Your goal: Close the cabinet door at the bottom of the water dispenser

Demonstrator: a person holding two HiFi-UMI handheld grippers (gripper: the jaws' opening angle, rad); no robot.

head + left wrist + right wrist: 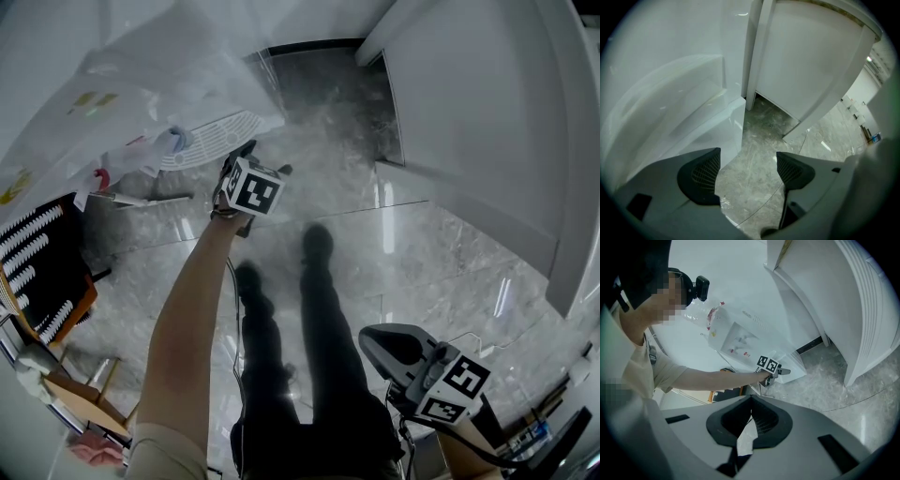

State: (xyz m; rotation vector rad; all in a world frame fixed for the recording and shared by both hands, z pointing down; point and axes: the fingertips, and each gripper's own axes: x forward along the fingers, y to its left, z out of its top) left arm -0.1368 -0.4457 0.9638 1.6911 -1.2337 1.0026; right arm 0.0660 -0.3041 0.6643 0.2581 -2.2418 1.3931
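The right claw (pixel 382 349) (pixel 750 401) hung low beside the person's dark-trousered legs (pixel 319 356). Its black ribbed pads were pressed together at the tips, with nothing pinched between them. Farther out, the person's bare left forearm (pixel 187 309) stretched forward and ended in the left claw (pixel 265 159) (pixel 747 168) (pixel 784 371). This claw was spread wide and held nothing, and only the polished grey marble floor (pixel 422 244) (pixel 759 187) showed between its two pads. Just to its left stood the white plastic water dispenser (pixel 141 84) (pixel 740 338), with its slotted white drip tray (pixel 211 139) jutting out above the claw. The smooth white cabinet door (pixel 693 117) (pixel 799 365) at the dispenser's bottom lay close beside the left pad, apparently not touching it. I could not tell whether the door sat flush or ajar. Beyond it, across a strip of floor, a tall white partition panel (pixel 469 84) (pixel 806 61) rose clear of the ground.
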